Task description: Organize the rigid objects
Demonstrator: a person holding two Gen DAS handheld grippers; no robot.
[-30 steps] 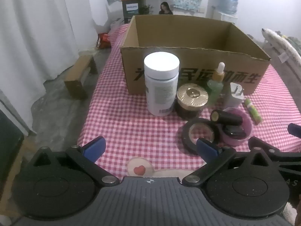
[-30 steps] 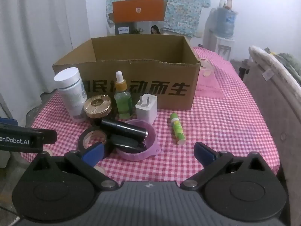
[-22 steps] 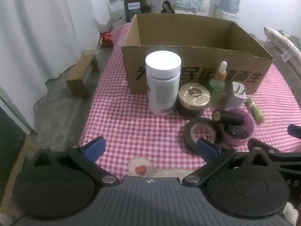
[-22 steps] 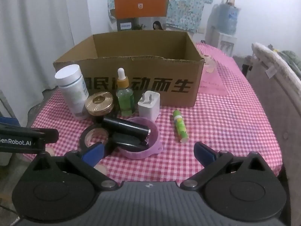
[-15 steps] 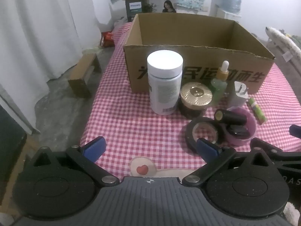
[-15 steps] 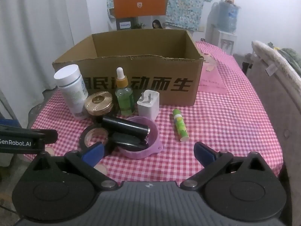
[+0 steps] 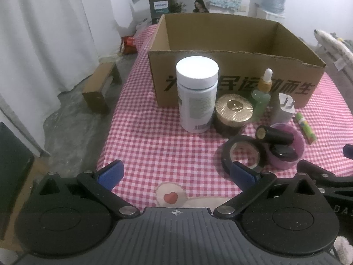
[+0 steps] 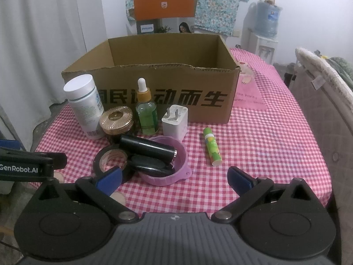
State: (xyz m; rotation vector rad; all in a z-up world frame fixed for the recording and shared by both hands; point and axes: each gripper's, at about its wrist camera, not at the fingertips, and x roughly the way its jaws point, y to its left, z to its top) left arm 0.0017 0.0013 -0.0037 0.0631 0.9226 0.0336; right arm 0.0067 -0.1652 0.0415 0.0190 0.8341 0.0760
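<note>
An open cardboard box (image 7: 238, 75) (image 8: 167, 92) stands on the checked cloth. In front of it sit a white pill bottle (image 7: 196, 95) (image 8: 85, 106), a gold-lidded jar (image 7: 233, 112) (image 8: 116, 120), a green dropper bottle (image 7: 262, 95) (image 8: 146, 112), a white charger plug (image 7: 284, 108) (image 8: 175, 121), a green tube (image 7: 305, 128) (image 8: 212, 146), a black tape roll (image 7: 242, 152) (image 8: 108, 159) and a purple bowl (image 7: 297, 150) (image 8: 176, 172) holding a black cylinder (image 8: 147, 148). My left gripper (image 7: 176, 174) and right gripper (image 8: 174, 178) hover open and empty at the near edge.
A wooden stool (image 7: 101, 88) stands on the floor at the left, by white curtains. A padded chair back (image 8: 326, 92) lies to the right of the table. An orange printed box (image 8: 164, 11) and a water dispenser (image 8: 265, 26) stand behind.
Both cameras drifted slightly, so the objects appear a little lower and closer. No object moved, and both grippers stayed open.
</note>
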